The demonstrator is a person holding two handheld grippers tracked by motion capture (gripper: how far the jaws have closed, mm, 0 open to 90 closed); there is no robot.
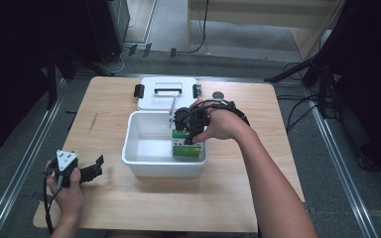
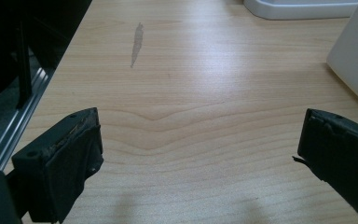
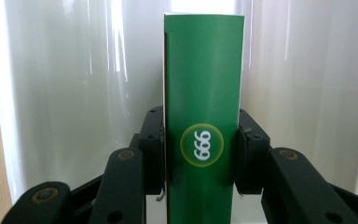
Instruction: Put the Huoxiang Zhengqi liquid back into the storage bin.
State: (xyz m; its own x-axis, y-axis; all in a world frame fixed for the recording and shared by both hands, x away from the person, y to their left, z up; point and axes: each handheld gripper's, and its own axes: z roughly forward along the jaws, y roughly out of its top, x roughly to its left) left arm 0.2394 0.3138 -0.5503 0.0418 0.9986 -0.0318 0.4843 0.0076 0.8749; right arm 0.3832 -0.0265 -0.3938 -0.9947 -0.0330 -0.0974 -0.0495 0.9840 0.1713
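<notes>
A green box [image 3: 203,93] marked 999 is clamped between the jaws of my right gripper [image 3: 200,149], which is shut on it. In the high view that green box [image 1: 186,147] sits inside the right end of a white plastic bin [image 1: 139,161], with the right gripper [image 1: 188,130] reaching down into the bin from above. My left gripper [image 1: 98,166] rests near the table's front left corner, jaws wide apart with only bare wood between them; in the left gripper view its fingers [image 2: 70,158] frame the wooden table [image 2: 182,93].
The bin's white lid [image 1: 149,99] with black latches lies on the table just behind the bin. A small round grey object [image 1: 218,95] sits to the right of the lid. The bin's corner [image 2: 354,51] shows at the right of the left gripper view.
</notes>
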